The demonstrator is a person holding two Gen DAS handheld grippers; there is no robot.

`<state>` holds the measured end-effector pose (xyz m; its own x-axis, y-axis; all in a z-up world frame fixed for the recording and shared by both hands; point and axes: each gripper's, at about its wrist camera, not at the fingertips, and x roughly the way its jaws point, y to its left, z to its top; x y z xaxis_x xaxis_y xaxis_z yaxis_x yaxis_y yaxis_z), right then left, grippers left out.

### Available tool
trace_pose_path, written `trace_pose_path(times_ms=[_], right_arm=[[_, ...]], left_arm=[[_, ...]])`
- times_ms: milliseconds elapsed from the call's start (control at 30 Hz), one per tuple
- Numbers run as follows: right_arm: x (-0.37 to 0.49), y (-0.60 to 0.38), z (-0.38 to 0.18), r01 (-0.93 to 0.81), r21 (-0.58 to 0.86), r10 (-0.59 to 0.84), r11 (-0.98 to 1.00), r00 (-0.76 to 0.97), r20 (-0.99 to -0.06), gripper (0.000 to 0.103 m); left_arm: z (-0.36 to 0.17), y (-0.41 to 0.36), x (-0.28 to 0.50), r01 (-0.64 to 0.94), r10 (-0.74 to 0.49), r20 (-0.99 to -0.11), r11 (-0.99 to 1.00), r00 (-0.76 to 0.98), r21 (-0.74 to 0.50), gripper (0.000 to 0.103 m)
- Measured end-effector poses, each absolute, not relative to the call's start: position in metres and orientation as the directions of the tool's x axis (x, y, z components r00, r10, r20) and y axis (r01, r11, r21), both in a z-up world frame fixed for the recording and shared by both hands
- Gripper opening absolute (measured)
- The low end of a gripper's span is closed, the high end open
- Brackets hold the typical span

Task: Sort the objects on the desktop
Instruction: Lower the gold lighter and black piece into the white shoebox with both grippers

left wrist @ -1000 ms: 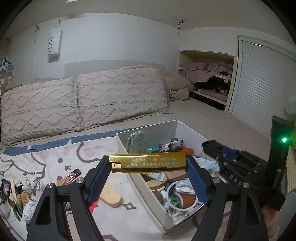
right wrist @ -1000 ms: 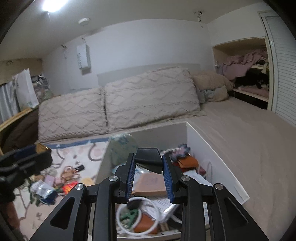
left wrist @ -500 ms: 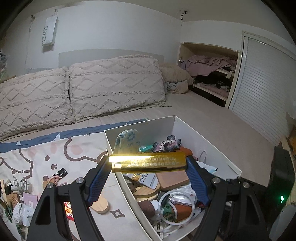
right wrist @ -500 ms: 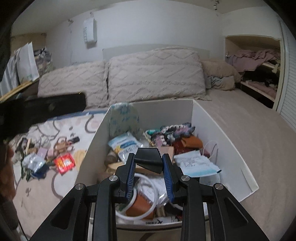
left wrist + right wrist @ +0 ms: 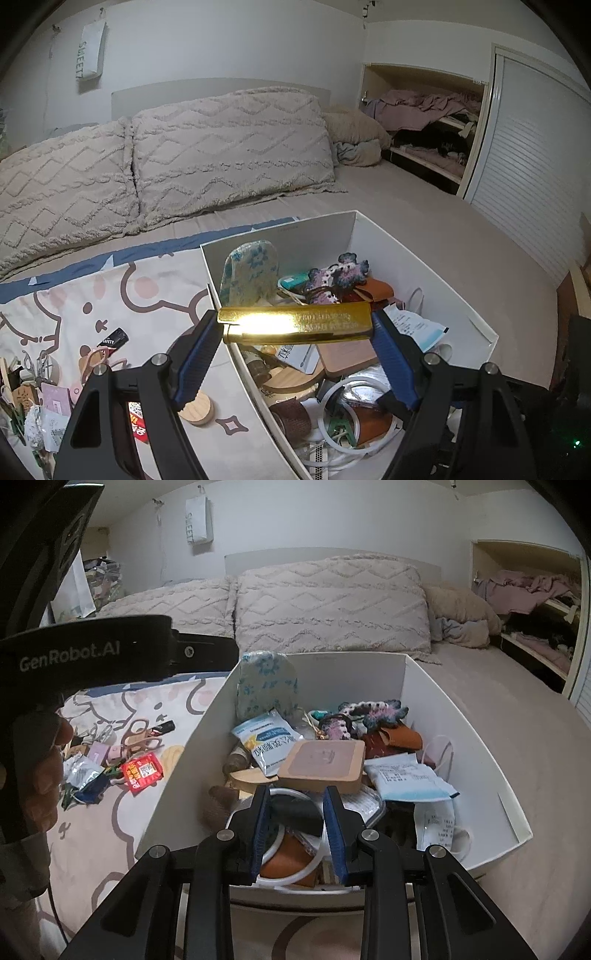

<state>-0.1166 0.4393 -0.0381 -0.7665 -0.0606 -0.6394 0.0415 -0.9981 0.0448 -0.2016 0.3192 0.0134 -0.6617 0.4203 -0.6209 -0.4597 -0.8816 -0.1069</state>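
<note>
A shiny gold rectangular metal bar with embossed lettering (image 5: 295, 326) is clamped lengthwise between the blue pads of the left hand-held gripper (image 5: 295, 332), whose jaws are spread wide to span it. The bar is held level in the air above the near left wall of a white open cardboard box (image 5: 424, 258), which stands on a bed covered by a pale cartoon-printed sheet (image 5: 110, 295). The right hand-held gripper (image 5: 297, 814) is seen with its jaws drawn fairly close together on a small black wedge-shaped object (image 5: 295, 810), which is pinched between the pads over the near end of the box (image 5: 461, 731). The box is filled with a jumble of things: a blue-and-white floral fabric pouch (image 5: 266, 685) is propped against the back left corner, a tan square pad with a pink top (image 5: 321, 760) lies near the middle, a white ring (image 5: 284, 834) rests at the near end, and a purple crocheted piece (image 5: 373, 710) lies toward the back. A scatter of small items, among them a red printed packet (image 5: 142, 771), is spread on the sheet to the left of the box. A round wooden disc (image 5: 197, 408) lies on the sheet just beside the box wall. The person's left hand (image 5: 40, 775) is seen wrapped around the black handle of the left tool. Two textured beige pillows (image 5: 229, 147) are propped against the headboard.
</note>
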Motion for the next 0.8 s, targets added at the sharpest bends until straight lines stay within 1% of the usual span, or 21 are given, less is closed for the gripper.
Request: trace_pose_path(times_ms=[233,533,800], right_arm=[[-0.118,0.439,-0.045,0.029,-0.007,-0.016,-1.0,-0.732,-0.681,0.03],[-0.111,0.442,-0.041,0.015,-0.026,0.006,-1.0,-0.742,-0.671,0.03],[-0.099,0.452,-0.034,-0.043,-0.084,0.088,-0.996,-0.746,-0.66,0.03]], left_arm=[[0.005,0.327,-0.204,-0.467,0.412,-0.656,-0.879,-0.633,-0.101,0.081],[-0.008,0.34,-0.202,-0.482,0.406,-0.707,-0.87,-0.579,-0.104,0.081],[-0.019,0.346,-0.196,-0.485,0.4,-0.746,-0.866,-0.532,-0.118,0.081]])
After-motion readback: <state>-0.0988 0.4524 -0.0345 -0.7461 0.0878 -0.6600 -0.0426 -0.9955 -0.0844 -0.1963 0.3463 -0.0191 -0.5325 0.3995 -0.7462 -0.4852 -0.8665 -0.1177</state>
